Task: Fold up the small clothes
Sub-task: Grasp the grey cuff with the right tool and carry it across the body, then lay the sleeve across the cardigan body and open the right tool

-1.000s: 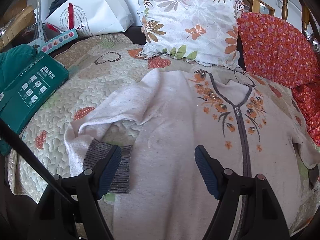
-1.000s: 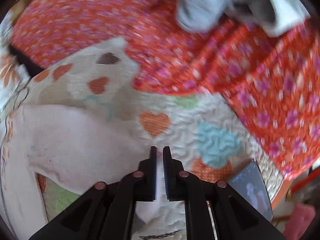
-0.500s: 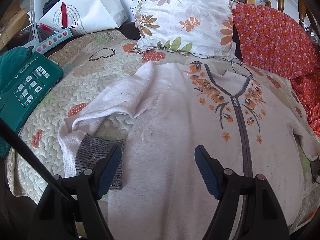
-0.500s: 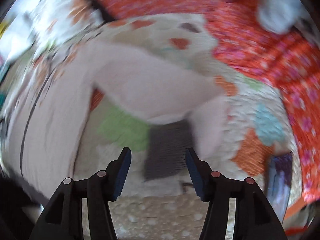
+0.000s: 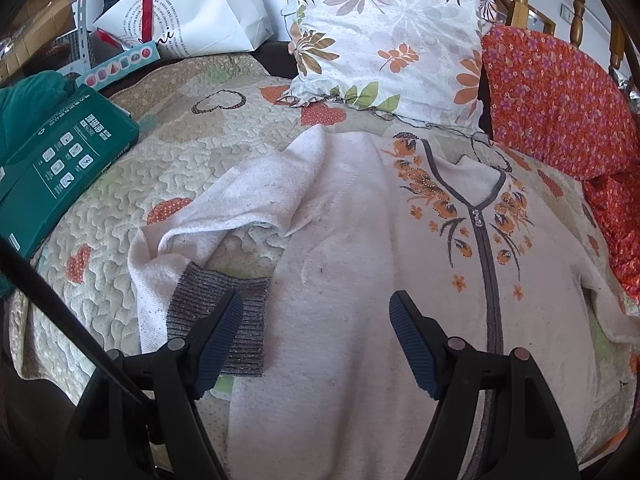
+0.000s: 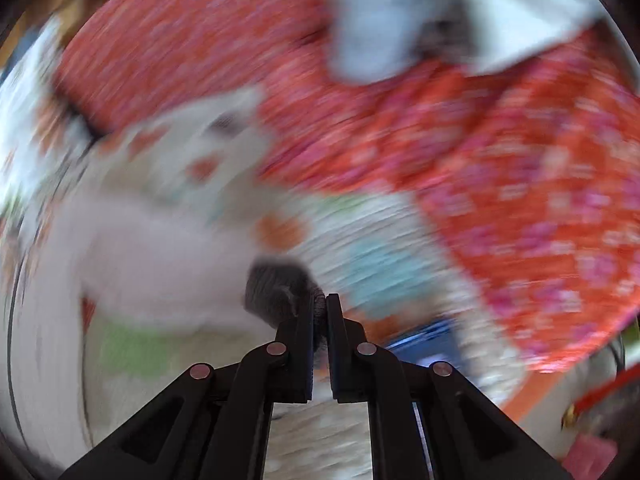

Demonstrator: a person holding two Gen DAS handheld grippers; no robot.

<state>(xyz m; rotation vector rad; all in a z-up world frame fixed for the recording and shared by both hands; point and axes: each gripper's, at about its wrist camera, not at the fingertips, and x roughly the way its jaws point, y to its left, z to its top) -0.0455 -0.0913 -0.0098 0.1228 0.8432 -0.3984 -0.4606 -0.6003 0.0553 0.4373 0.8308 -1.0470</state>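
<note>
While your left gripper [image 5: 316,340] hangs over the pale pink sweater [image 5: 360,280] with its jaws standing wide apart and nothing between them, your right gripper [image 6: 320,320] has its jaws pressed together on the sweater's right grey cuff [image 6: 280,288]. Sweater lies front up on the heart-print quilt [image 5: 160,152], zip and orange flower embroidery [image 5: 472,216] facing up, neckline toward the floral pillow [image 5: 388,32] just beyond it. Near sleeve is bent back on itself beside the sweater body, its grey ribbed cuff [image 5: 216,316] flat on the quilt, partly under your left gripper's near-side blue pad [image 5: 218,340]; can't tell if that pad touches it. Green box [image 5: 60,160] sits at the quilt's edge, well off from that sleeve; white paper bag [image 5: 188,8] is behind it, next to the pillow. Red flowered blanket [image 5: 560,100] is bunched on the far side of the sweater, beside the pillow. Right wrist view is heavily motion-blurred: pinched cuff bunches dark at the fingertips, pink sleeve trails from it over the quilt, red blanket fills the upper part, a grey-white cloth [image 6: 400,20] lies on it. Dark flat item [image 6: 424,344] near the gripper is too smeared to identify.
</note>
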